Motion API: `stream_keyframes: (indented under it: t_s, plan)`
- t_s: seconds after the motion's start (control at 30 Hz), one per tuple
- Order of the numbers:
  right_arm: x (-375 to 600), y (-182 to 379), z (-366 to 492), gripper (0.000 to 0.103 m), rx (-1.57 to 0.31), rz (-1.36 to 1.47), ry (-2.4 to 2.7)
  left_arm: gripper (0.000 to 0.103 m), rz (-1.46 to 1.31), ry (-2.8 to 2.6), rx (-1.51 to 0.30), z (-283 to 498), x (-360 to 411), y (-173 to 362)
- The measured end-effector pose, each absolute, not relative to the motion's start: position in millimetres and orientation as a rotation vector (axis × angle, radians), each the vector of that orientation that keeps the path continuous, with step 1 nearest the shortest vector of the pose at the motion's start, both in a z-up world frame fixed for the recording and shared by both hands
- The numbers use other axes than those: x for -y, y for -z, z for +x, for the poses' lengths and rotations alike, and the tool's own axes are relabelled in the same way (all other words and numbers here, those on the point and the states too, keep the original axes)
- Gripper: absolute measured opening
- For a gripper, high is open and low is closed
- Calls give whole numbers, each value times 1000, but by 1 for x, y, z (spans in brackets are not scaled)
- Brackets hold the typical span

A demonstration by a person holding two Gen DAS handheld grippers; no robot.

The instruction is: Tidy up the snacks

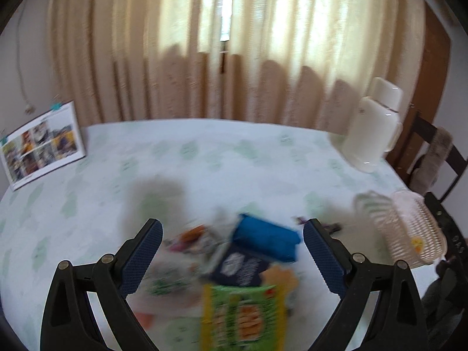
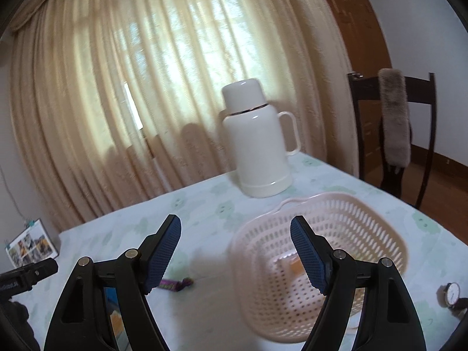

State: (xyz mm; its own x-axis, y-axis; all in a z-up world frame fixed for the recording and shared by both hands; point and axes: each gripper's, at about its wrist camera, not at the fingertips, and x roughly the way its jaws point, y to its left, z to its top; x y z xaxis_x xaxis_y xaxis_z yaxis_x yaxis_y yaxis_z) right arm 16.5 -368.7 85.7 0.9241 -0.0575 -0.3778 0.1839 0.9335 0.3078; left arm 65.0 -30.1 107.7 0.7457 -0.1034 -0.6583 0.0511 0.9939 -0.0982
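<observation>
A: From the left wrist camera, what do you get?

B: The left gripper (image 1: 232, 259) hangs over a blurred heap of snacks (image 1: 234, 266) on the table (image 1: 204, 158). Its jaws stand wide apart, gripping nothing; the heap lies below and between them.

A: Which way do the packets lie?

B: A green and yellow packet (image 1: 242, 316) is nearest the camera, long axis running from the bottom edge away toward the curtain (image 1: 204, 44). Just beyond it lies a dark blue packet (image 1: 241, 269), slanted, and behind that a bright blue pouch (image 1: 266, 238) with its long side across the view. The rest is too smeared to name. The pink basket (image 1: 409, 234) sits at the right edge, near the heap but apart from it.

A: And the right wrist camera?

B: The right gripper (image 2: 235, 253) has its fingers spread with only air between them. The basket (image 2: 351, 219) is below and to the right, partly behind the right finger; something pale and orange lies in it, too blurred to identify. A purple candy bar (image 2: 175, 284) lies flat beside the left finger, long axis left to right. A white thermos (image 2: 257, 143) stands upright behind the basket, handle to the right. A wristwatch (image 2: 453, 294) lies at the far right.
</observation>
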Motion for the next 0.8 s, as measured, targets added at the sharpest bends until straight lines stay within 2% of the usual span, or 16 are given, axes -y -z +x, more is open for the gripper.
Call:
stream_keyframes:
  t_s: [0.43, 0.8]
  plan:
    - [308, -68, 18, 78, -441, 193, -2, 96, -141, -161, -831, 37, -70, -63]
    - [281, -54, 21, 78, -505, 121, -88, 96, -128, -195, -926, 22, -86, -23]
